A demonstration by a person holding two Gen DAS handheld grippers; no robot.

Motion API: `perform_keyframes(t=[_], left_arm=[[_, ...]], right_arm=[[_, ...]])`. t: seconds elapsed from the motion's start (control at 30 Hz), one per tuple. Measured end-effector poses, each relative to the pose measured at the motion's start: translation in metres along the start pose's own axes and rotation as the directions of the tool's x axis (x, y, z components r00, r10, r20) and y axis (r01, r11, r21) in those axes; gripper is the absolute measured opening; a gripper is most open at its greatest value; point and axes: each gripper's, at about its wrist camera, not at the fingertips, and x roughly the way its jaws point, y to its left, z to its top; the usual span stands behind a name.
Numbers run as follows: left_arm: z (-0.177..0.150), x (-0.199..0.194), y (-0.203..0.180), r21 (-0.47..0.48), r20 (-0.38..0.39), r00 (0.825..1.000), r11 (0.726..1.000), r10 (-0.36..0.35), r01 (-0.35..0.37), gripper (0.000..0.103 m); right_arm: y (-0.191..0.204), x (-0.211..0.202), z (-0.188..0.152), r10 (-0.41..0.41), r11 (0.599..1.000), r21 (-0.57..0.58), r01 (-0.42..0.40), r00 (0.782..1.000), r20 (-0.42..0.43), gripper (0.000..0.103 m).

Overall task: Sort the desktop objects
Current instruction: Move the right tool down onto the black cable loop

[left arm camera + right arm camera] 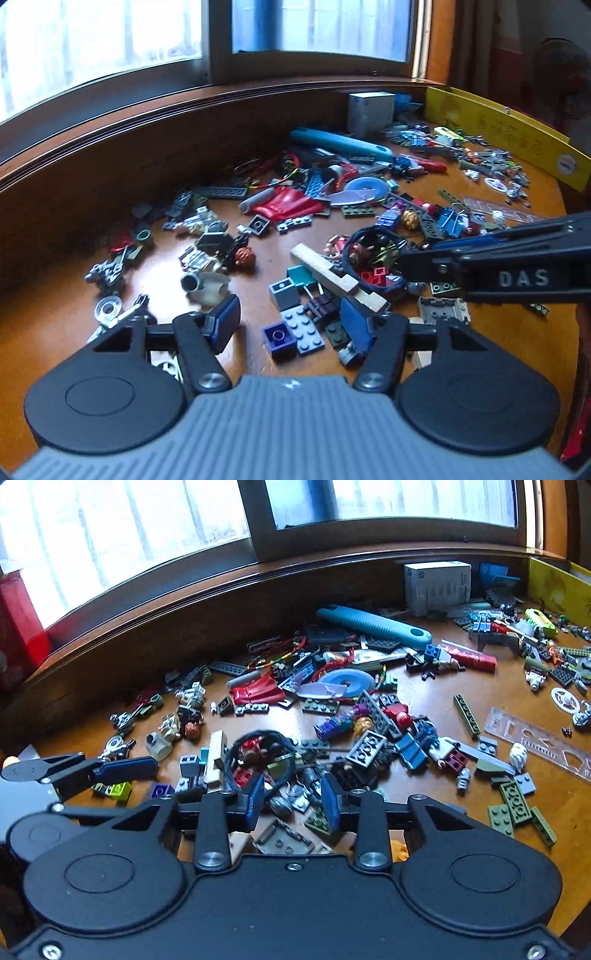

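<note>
Left wrist view: the left gripper (290,326) hangs low over the wooden desk (509,332) with its blue pads spread wide; between them lie a dark blue brick (277,336) and a grey-blue plate (303,326), neither touched by a pad. Just beyond lies a pale wooden block (334,276), and beside it a dark hair tie (373,258) rings several small red and brown pieces. The right gripper (424,260) enters from the right edge, its tip at that ring; its jaw state cannot be told here. A teal utility knife (341,144) and a white box (370,108) lie farther back. Right wrist view: the right gripper (293,799) has its pads partly drawn together over loose grey pieces, pinching nothing, with one pad (254,798) touching the hair tie (260,758). The left gripper (122,768) shows at the left, above a lime brick (120,788). A clear stencil ruler (539,740) lies to the right.
</note>
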Motion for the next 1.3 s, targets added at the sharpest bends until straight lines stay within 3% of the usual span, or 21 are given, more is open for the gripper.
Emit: perform_keyframes(t=[0.2,0.3,0.53,0.63,0.7,0.73,1.3], left_arm=[[0.001,0.011,0.013,-0.025,0.037,0.997,0.997,-0.07,0.071,0.071],[0.003,0.018,0.012,0.037,0.047,0.998,0.998,-0.05,0.048,0.07],[0.013,0.032,0.016,0.056,0.043,0.996,0.996,-0.076,0.073,0.072],[0.017,0.037,0.015,0.074,0.031,0.996,0.994,-0.084,0.082,0.083],[0.017,0.04,0.013,0.083,0.014,0.996,0.992,-0.091,0.09,0.1],[0.017,0.043,0.011,0.09,-0.003,0.996,0.992,-0.089,0.089,0.102],[0.015,0.04,0.011,0.082,-0.006,0.997,0.994,-0.077,0.077,0.102]], right_arm=[[0.01,0.016,0.004,-0.052,0.999,-0.004,0.052,0.998,0.02,0.029],[0.009,0.021,0.007,-0.08,0.997,0.011,0.079,0.996,0.028,0.026],[0.005,0.026,0.011,-0.142,0.989,0.053,0.139,0.989,0.047,0.02],[0.004,0.026,0.01,-0.15,0.987,0.067,0.147,0.987,0.049,0.02],[0.003,0.025,0.01,-0.153,0.986,0.068,0.15,0.987,0.049,0.02],[0.004,0.025,0.01,-0.155,0.986,0.07,0.151,0.987,0.049,0.02],[0.002,0.021,0.009,-0.143,0.987,0.078,0.14,0.989,0.031,0.021]])
